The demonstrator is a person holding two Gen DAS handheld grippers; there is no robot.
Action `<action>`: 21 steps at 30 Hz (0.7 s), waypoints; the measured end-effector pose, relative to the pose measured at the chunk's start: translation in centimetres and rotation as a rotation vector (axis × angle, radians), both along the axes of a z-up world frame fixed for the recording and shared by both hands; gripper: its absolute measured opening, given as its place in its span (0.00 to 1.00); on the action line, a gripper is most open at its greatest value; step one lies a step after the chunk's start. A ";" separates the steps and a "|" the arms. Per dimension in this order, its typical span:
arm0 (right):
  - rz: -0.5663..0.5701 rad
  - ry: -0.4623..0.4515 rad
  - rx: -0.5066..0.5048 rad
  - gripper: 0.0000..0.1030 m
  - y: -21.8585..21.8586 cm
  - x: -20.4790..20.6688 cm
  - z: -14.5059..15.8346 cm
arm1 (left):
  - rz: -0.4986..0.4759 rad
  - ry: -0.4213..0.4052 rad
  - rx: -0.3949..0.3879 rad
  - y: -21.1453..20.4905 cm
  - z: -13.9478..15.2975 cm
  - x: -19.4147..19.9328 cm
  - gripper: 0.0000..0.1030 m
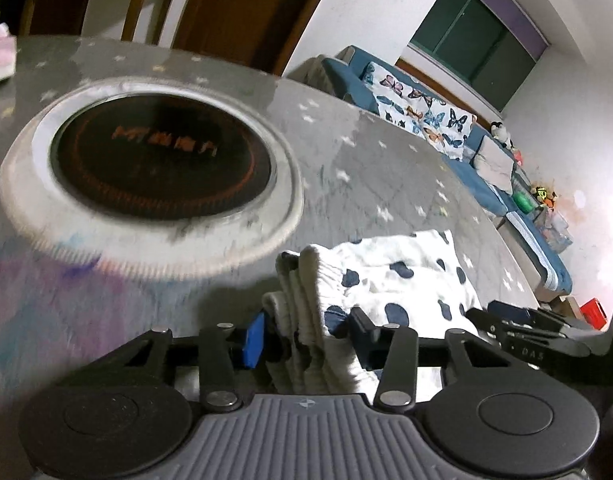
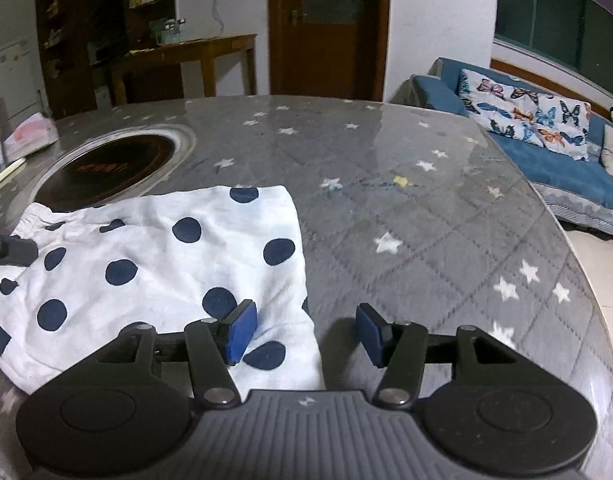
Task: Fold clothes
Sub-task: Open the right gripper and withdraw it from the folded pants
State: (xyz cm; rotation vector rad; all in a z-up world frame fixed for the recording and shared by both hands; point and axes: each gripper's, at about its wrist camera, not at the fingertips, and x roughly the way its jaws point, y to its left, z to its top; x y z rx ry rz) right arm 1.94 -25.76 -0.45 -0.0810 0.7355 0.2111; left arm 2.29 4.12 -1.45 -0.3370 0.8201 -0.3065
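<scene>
a white garment with dark blue polka dots (image 2: pixel 154 264) lies on a round table covered by a grey quilted cloth with white stars (image 2: pixel 406 208), folded into a rough rectangle near the table's near edge. its gathered elastic waistband (image 1: pixel 306 300) is bunched in thick ridged folds and sits between the blue pads of the left gripper (image 1: pixel 306 340); the pads look to be closed against that bunched band, so the left gripper is grasping the waistband, though the right-hand pad is partly hidden by the cloth. in the right wrist view the right gripper (image 2: pixel 304 334) stands with its jaws apart: its left blue pad rests over the lower right corner of the garment, its right pad is over bare tablecloth, and nothing is pinched between them, so it is released. the garment's right edge runs between the two pads. at the far left of that view a black part of the other gripper reaches onto the waistband end. beyond the garment a round black induction cooktop (image 1: pixel 162 156) with a broad silver ring is set into the table. behind the table are a wooden door (image 2: pixel 326 28), a blue sofa (image 2: pixel 566 176) with a butterfly-print pillow (image 2: pixel 522 116), and a dark window (image 1: pixel 474 40).
</scene>
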 end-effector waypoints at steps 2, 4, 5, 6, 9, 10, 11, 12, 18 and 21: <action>-0.019 -0.011 -0.006 0.54 -0.1 1.3 -0.1 | -0.001 -0.012 0.020 -0.5 -0.1 1.4 0.46; -0.027 -0.022 -0.021 0.54 -0.1 2.2 -0.1 | 0.002 -0.014 0.040 -0.9 -0.2 2.4 0.48; -0.027 -0.025 -0.030 0.54 -0.1 2.5 0.0 | 0.001 -0.014 0.046 -1.1 -0.1 2.6 0.48; -0.025 -0.032 -0.047 0.54 -0.1 2.7 0.1 | -0.002 -0.015 0.051 -1.2 -0.1 2.7 0.51; 0.019 -0.071 -0.095 0.54 0.5 2.0 1.1 | -0.005 -0.020 0.059 -1.1 0.2 2.2 0.65; 0.039 -0.082 -0.102 0.54 0.7 1.6 1.5 | -0.001 -0.021 0.063 -1.1 0.3 2.0 0.69; 0.062 -0.089 -0.103 0.54 1.0 1.1 1.9 | 0.001 -0.019 0.066 -1.0 0.3 1.8 0.70; 0.091 -0.095 -0.101 0.54 1.4 0.5 2.3 | 0.002 -0.017 0.066 -0.9 0.4 1.6 0.72; 0.327 -0.140 -0.127 0.58 5.1 -3.7 4.0 | 0.016 -0.001 0.108 -1.2 0.4 1.4 0.81; 0.428 -0.143 -0.138 0.60 7.1 -5.1 4.2 | 0.016 -0.004 0.122 -1.3 0.6 1.3 0.86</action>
